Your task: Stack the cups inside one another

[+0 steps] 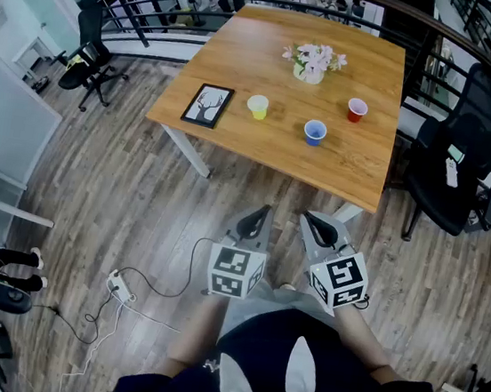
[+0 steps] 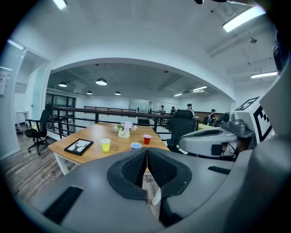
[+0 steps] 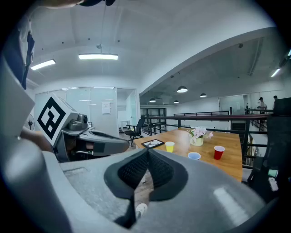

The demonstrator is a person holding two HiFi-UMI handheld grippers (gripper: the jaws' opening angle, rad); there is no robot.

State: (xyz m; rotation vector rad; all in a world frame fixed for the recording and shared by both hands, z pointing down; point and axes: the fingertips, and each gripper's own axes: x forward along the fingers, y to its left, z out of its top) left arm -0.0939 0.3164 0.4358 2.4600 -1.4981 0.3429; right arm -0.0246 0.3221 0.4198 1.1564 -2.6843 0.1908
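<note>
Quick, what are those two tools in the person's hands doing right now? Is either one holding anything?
Left tool: closed, holding nothing.
Right tool: closed, holding nothing.

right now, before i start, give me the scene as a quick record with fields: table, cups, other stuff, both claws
table: light wooden table, ahead of the person
cups: small yellow cup, small blue cup, small red cup; all upright, apart, none stacked
other items: black-framed picture lying flat; white pot of pink flowers
left claw: shut, empty, short of the table
right claw: shut, empty, short of the table
</note>
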